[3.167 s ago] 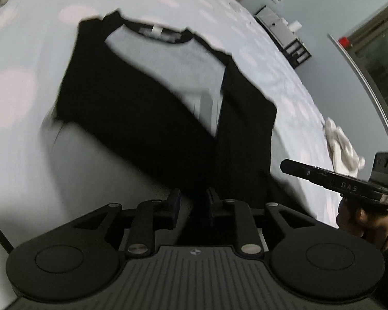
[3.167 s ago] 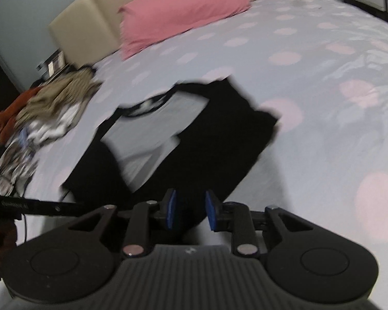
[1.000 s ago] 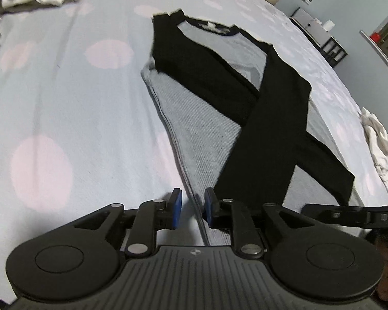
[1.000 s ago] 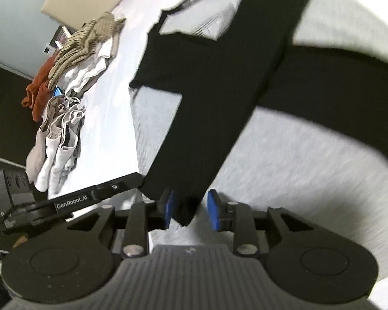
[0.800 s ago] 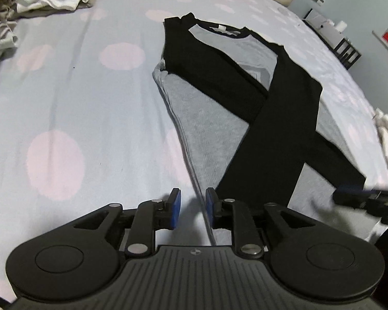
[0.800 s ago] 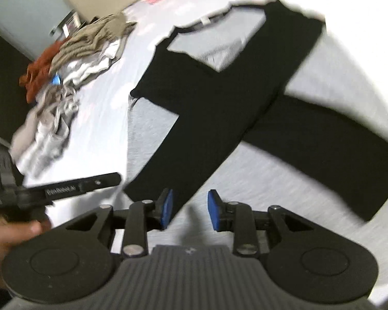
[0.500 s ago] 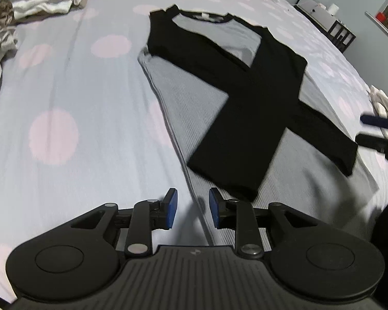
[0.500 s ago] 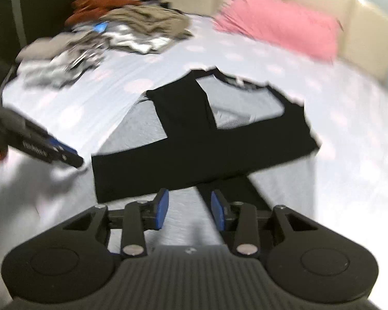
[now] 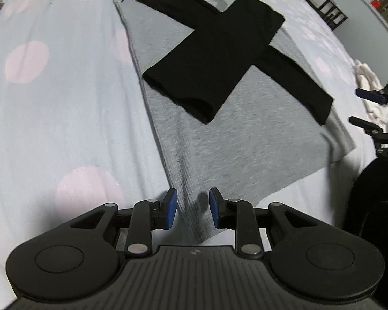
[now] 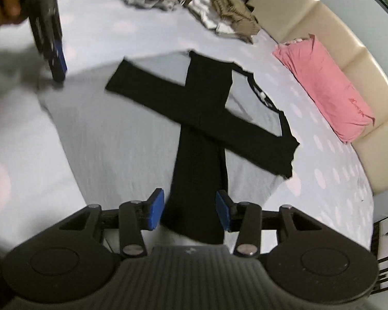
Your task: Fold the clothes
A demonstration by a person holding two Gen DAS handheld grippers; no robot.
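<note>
Now both claws are empty and parted. The left claw point(image 9: 191, 210) hovers just over the near corner of the shirt point(image 9: 235, 149), its blue pads on either side of the hem corner without gripping it. A second ago its jaws were nearly together; they have since spread, and the camera has dropped closer to the cloth. The right claw point(image 10: 190, 211) is also spread wide, hanging above the cuff end of one black sleeve point(image 10: 196, 193); a second ago it was pinching that sleeve, so the sleeve has been let go.

Further out, the grey-bodied shirt lies flat on the spotted bed sheet point(image 9: 51, 103), neck away from the person, with the two black sleeves laid across the chest in an X. That crossing was unfinished a few seconds back; it looks complete now, which suggests the sleeve step is done and the next step is probably to take the hem at both bottom corners and fold it up toward the collar.

Beyond the shirt sit a pink pillow point(image 10: 326, 85) against the headboard point(image 10: 349, 41) and a heap of unfolded clothes point(image 10: 214, 7).
</note>
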